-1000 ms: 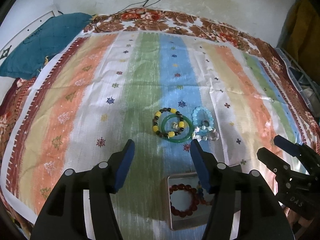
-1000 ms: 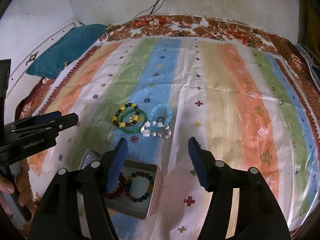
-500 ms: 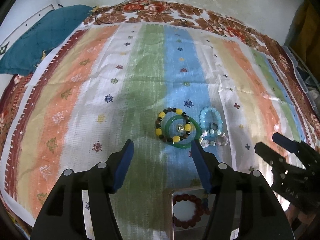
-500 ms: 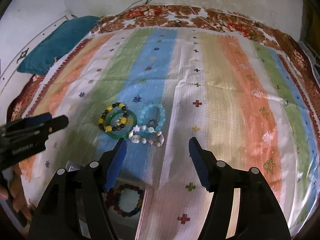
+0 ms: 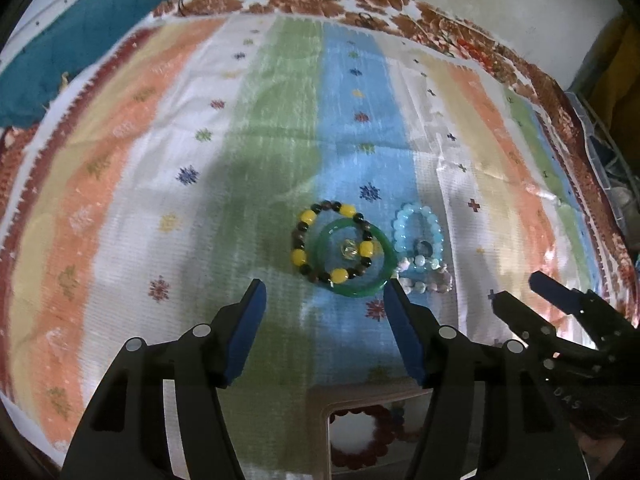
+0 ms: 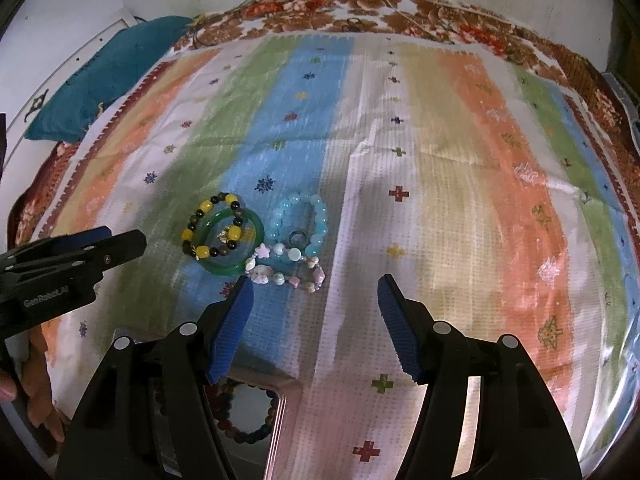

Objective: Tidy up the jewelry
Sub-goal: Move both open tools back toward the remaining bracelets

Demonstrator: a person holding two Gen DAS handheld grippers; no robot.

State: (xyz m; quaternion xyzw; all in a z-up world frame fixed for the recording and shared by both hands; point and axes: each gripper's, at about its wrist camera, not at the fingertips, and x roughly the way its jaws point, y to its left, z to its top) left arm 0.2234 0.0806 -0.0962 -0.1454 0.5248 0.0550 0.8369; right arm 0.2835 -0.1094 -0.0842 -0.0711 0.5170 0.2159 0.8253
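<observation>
A green bangle (image 5: 384, 278) (image 6: 256, 226) lies on the striped cloth with a yellow-and-dark bead bracelet (image 5: 304, 257) (image 6: 205, 206) across it. Right of them lie a light blue bead bracelet (image 5: 400, 228) (image 6: 320, 216), a small ring (image 6: 297, 237) and a shell-and-star bracelet (image 5: 424, 285) (image 6: 280, 276). A metal tin (image 5: 320, 408) (image 6: 280, 420) near me holds a red bead bracelet (image 5: 360, 452) and a dark bead bracelet (image 6: 256, 432). My left gripper (image 5: 322, 294) is open just short of the green bangle. My right gripper (image 6: 312, 286) is open just short of the shell bracelet.
The striped cloth (image 6: 460, 140) covers a floral bedspread (image 6: 360, 4). A teal pillow (image 5: 72, 48) (image 6: 104, 80) lies at the far left. A wall rises behind the bed. Clutter stands off the right edge (image 5: 612, 152).
Both grippers have moved forward toward the jewelry pile, which now sits closer to the fingertips. The tin has slid lower in both views. Both stay open.
</observation>
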